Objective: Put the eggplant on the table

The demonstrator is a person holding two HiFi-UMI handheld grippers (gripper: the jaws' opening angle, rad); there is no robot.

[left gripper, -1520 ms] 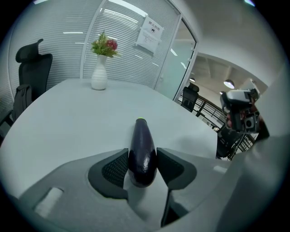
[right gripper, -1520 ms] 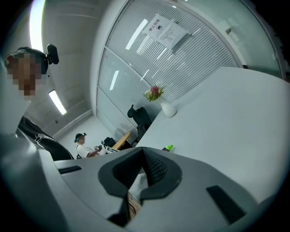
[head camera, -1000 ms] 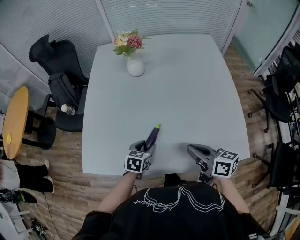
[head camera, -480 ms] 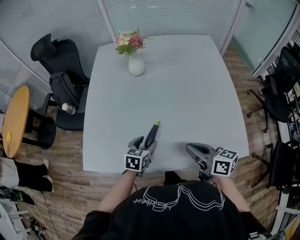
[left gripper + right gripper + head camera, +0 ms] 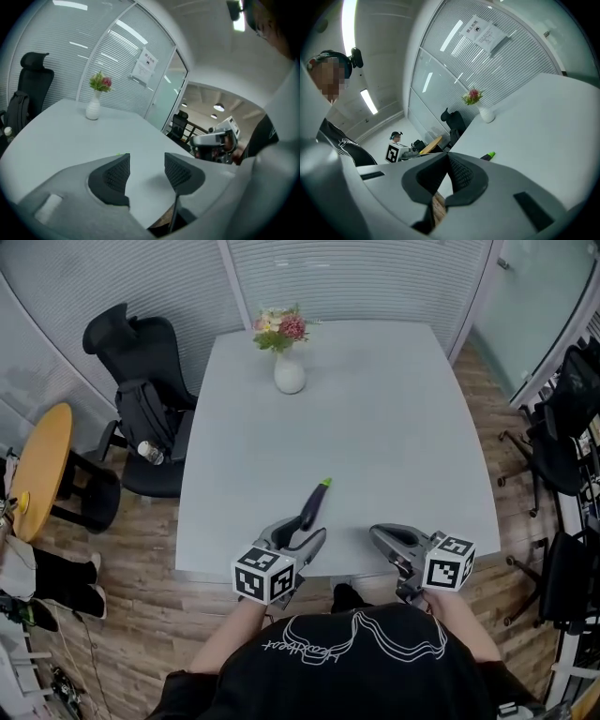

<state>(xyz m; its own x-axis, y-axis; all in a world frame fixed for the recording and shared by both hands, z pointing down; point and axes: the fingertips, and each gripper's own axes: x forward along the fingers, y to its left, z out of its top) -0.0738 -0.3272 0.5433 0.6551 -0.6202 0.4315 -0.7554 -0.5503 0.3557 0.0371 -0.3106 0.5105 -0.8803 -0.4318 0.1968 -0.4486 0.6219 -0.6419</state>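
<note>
The eggplant [image 5: 312,505], dark purple with a green tip, lies on the white table [image 5: 375,427] near its front edge; its green end also shows in the right gripper view [image 5: 489,154]. My left gripper [image 5: 298,533] hangs above the eggplant's near end. Its jaws stand wide and are closing a little, and nothing is between them [image 5: 146,160]. My right gripper [image 5: 377,534] hovers at the table's front edge, to the right of the eggplant and apart from it. It is shut and holds nothing [image 5: 449,158].
A white vase of flowers [image 5: 289,376] stands at the table's far left. A black office chair with a backpack [image 5: 141,399] is beside the table's left edge, and a round wooden table [image 5: 37,474] stands further left. More black chairs [image 5: 562,427] are at the right.
My left gripper has opened and lifted off the eggplant, which stays lying on the table. The right gripper has shifted only slightly.
</note>
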